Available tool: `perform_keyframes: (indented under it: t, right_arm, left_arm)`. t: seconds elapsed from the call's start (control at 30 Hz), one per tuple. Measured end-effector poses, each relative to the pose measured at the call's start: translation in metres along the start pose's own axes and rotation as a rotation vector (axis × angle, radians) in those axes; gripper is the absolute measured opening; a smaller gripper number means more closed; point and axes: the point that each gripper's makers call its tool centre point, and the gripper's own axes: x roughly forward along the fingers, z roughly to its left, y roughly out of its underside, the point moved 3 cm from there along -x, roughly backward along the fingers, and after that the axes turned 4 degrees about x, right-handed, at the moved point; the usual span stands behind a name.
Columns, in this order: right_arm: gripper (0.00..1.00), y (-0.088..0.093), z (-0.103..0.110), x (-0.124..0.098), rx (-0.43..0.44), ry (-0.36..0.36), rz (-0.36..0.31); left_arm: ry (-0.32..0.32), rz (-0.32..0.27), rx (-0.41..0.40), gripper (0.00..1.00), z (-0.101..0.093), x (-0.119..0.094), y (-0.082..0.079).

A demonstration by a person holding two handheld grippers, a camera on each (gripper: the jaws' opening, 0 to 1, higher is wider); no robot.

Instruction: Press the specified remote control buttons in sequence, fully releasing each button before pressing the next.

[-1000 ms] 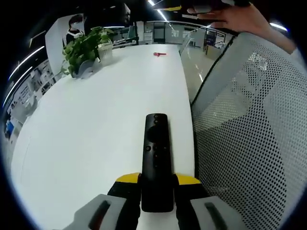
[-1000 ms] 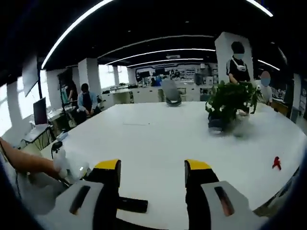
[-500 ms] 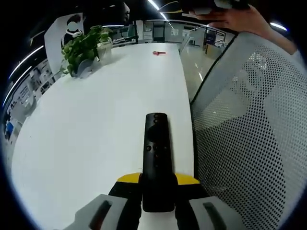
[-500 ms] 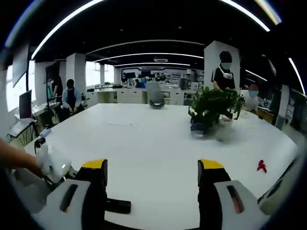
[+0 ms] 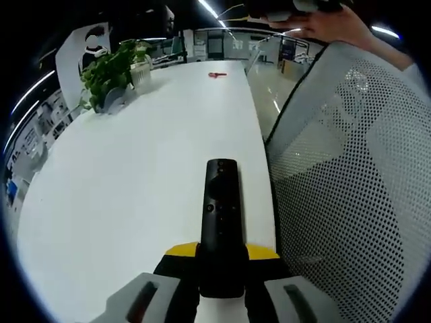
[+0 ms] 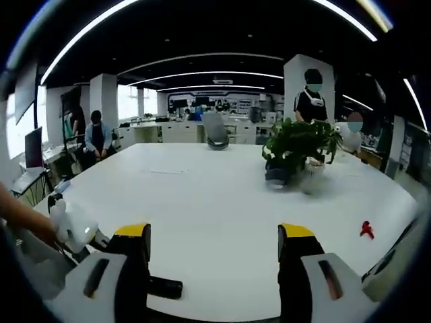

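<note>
Left gripper view: the left gripper (image 5: 221,269) is clamping the near end of a black remote control (image 5: 220,215), its yellow-tipped jaws pressing against either side of the body. The remote is lying flat on the white table (image 5: 135,182), pointing lengthwise away from the camera, close to the table's right edge. A white mesh chair back (image 5: 350,175) is standing just beside that edge. A hand (image 5: 330,23) is showing at the top of the view. A potted plant (image 5: 111,70) and a small red object (image 5: 217,75) are sitting at the far end of the table.

Right gripper view: the right gripper (image 6: 214,249) is hovering above the table (image 6: 202,202) with its jaws spread wide apart, holding nothing. The end of the remote (image 6: 165,287) is showing beside the left jaw. The plant (image 6: 296,148) is standing toward the right, and the red object (image 6: 366,229) is lying near the right edge. People are sitting and standing in the office behind.
</note>
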Motion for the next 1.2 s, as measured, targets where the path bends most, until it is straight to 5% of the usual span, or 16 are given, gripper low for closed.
perform_keyframes:
  t: [0.43, 1.2]
  right_arm:
    - [0.78, 0.002, -0.001, 0.001, -0.007, 0.005, 0.014]
    - [0.72, 0.005, -0.002, 0.002, -0.016, 0.012, 0.03]
  left_arm:
    - [0.003, 0.041, 0.043, 0.23, 0.022, -0.006, 0.004]
    - [-0.089, 0.105, 0.097, 0.23, 0.112, -0.027, -0.002]
